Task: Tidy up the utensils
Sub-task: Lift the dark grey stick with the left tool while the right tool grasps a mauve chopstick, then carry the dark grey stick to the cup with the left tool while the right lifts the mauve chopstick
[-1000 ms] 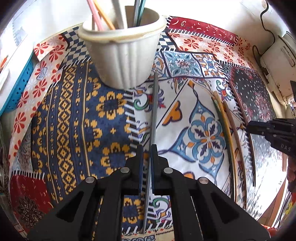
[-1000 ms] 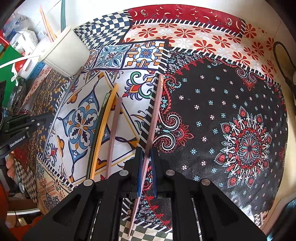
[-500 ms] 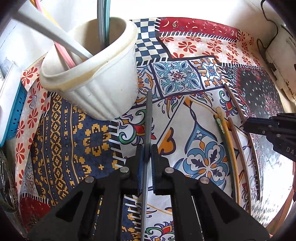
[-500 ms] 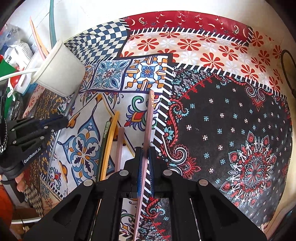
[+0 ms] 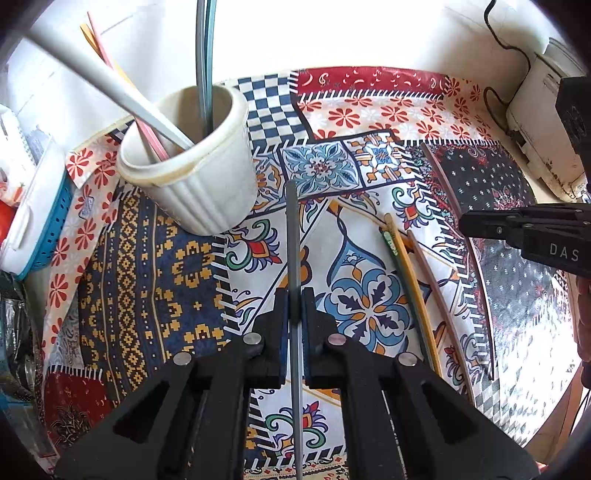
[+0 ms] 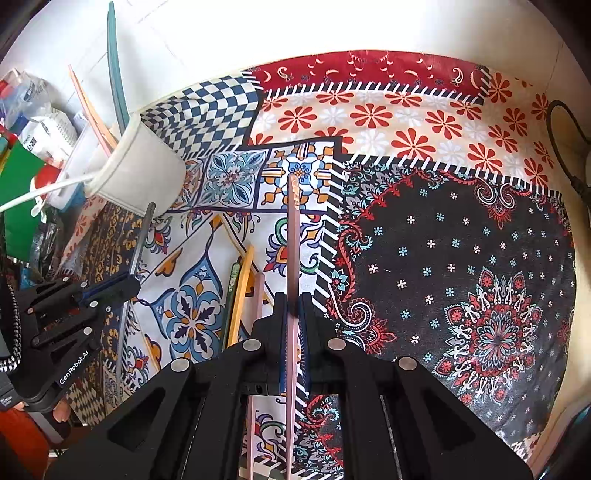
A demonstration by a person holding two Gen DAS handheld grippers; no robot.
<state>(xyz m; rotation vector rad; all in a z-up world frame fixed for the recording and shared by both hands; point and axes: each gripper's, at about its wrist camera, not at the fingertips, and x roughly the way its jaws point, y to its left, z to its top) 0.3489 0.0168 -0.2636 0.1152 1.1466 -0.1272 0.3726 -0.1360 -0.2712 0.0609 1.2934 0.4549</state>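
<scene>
Left gripper: the left gripper point(image 5: 294, 306) is clenched on a grey chopstick point(image 5: 292, 236), which runs forward between its two fingers, its far tip near the cup's base but not touching it.
Right gripper: the right gripper point(image 6: 291, 314) is clenched on a pink chopstick point(image 6: 293, 236) that points straight ahead, above the tablecloth.
Loose chopsticks: between the two grippers, three more lie on the tablecloth side by side and close together: a dark green chopstick point(image 5: 397, 254), a yellow chopstick point(image 5: 410, 273) touching it along its length, and a brownish-pink chopstick point(image 5: 439, 295) just beside them.
Tablecloth: a glossy patchwork tablecloth point(image 5: 147, 280) covers the table, in navy-and-gold, floral tile, checkered, red-flower and black panels.
Cup: a white ribbed cup point(image 5: 207, 188) stands ahead and to the left of the left gripper. It already holds a white utensil handle point(image 5: 110, 85), a pink chopstick and an orange one leaning left, and two teal-grey sticks point(image 5: 205, 62) standing nearly upright.
In the way: the white handle and the leaning sticks cross the left half of the cup's mouth; the right half is open.
Left edge: a teal perforated basket point(image 5: 51, 229) with a white box in it sits beside the cup, against the wall.
Far right: a white appliance point(image 5: 543, 122) with a black cable point(image 5: 498, 33) stands at the table's back corner.
</scene>
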